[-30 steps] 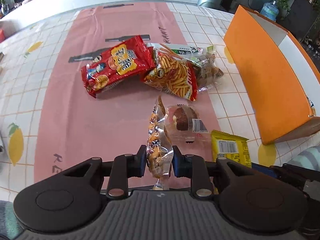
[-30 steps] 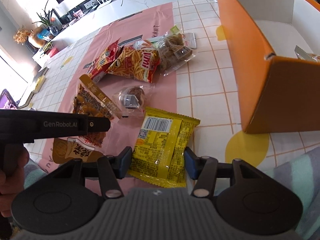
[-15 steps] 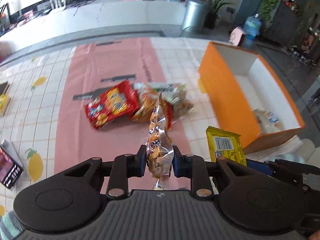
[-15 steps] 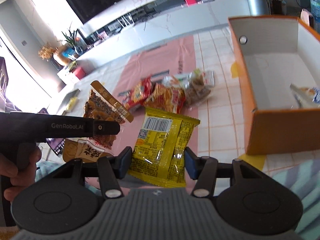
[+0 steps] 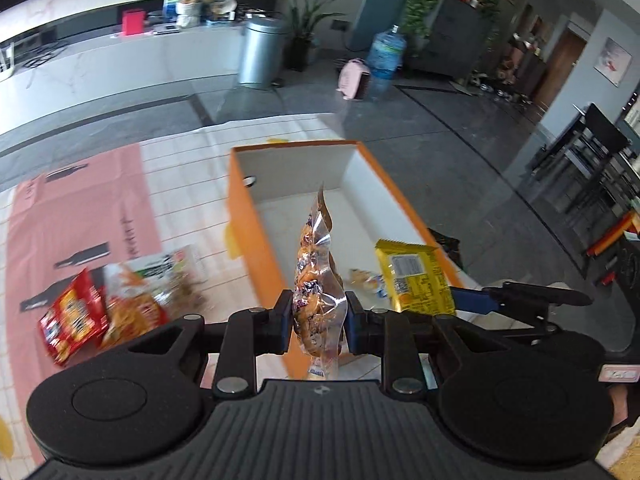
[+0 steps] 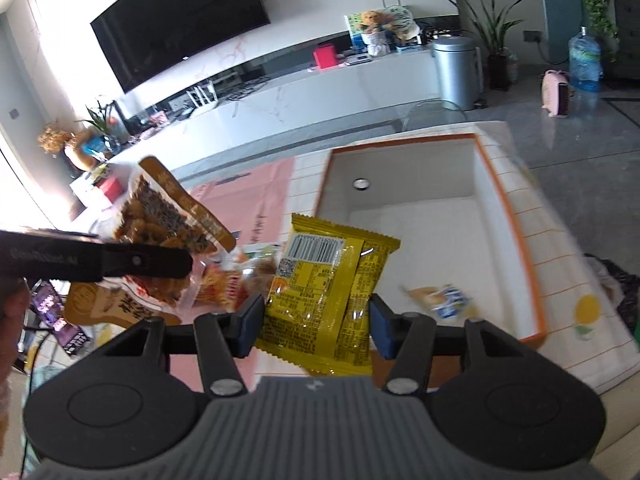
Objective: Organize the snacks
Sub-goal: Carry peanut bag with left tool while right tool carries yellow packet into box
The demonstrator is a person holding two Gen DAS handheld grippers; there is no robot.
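Carrying one snack each, both grippers now hang above the surface, near the orange box (image 5: 256,236). A second ago they were low over the pink mat with the packets only just picked up; since then both have risen and swung toward the box, whose white inside now fills the middle of each view.

The left gripper (image 5: 318,320) has its jaws closed tight on a clear pouch (image 5: 316,280) of brownish snacks, which stands up on edge between them, in line with the box's near left corner. The right gripper (image 6: 316,322) grips a yellow packet (image 6: 326,292) flat across its width, jaws set apart by the packet; it sits just short of the box's near edge. In the left view that packet (image 5: 414,278) shows over the box's right wall.

One small wrapped snack (image 6: 442,300) already lies in the box, at its near end. The rest of the box floor is bare.

On the surface, a red bag (image 5: 70,318), an orange stick-snack bag (image 5: 132,308) and a clear bag (image 5: 176,276) remain in a blurred heap at the mat's right edge, left of the box.

The lift appears done and the carry nearly so; the likely next step is to bring both packets over the open box and release them. Three or so snacks would then still be left to move.
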